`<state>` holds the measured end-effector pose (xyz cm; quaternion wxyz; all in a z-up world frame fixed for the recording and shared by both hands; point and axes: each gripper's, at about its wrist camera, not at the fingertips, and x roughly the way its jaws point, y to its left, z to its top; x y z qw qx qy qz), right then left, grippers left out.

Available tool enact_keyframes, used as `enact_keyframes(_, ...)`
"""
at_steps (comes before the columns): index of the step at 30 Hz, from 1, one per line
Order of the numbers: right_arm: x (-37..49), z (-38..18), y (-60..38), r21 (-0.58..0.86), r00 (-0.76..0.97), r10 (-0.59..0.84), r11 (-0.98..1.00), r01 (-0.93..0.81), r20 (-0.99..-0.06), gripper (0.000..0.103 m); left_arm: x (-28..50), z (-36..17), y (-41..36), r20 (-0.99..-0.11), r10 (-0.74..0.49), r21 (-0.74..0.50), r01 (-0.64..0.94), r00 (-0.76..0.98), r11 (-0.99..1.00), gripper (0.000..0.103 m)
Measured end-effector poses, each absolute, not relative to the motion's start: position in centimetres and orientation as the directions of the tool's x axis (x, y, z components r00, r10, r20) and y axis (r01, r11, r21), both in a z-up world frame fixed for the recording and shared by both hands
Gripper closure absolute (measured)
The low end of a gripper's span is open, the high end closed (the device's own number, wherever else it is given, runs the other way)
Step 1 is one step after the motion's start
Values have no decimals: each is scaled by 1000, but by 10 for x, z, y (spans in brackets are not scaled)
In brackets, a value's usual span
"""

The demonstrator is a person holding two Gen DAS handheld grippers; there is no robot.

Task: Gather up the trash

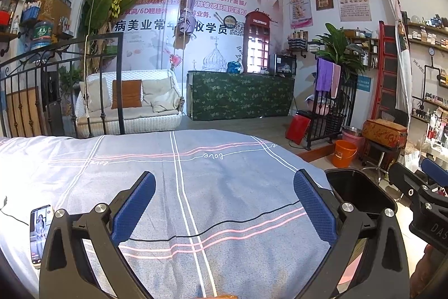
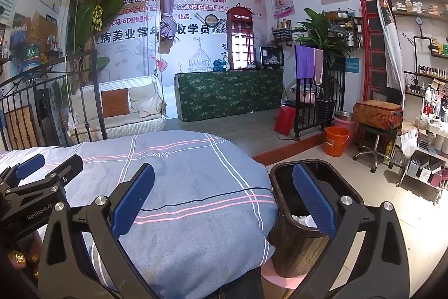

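Observation:
A dark oval trash bin stands on the floor at the bed's right edge, with white scraps inside. It also shows in the left wrist view. My left gripper is open and empty above the grey-blue plaid bed cover. My right gripper is open and empty, its left finger over the bed cover and its right finger over the bin's mouth. No loose trash shows on the bed.
A phone with a lit screen lies on the bed's left side, and a thin black cable runs across the cover. An orange bucket, a stool with a case and shelves stand to the right.

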<state>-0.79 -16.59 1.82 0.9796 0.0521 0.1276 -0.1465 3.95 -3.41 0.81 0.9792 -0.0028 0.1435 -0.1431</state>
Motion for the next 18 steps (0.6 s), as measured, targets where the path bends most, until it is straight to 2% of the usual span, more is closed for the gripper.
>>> enact_keyframes(18, -4, 15, -169, 71, 922, -269, 952, 299, -277, 6, 39, 7, -35, -283, -281, -46, 279, 917, 959, 5)
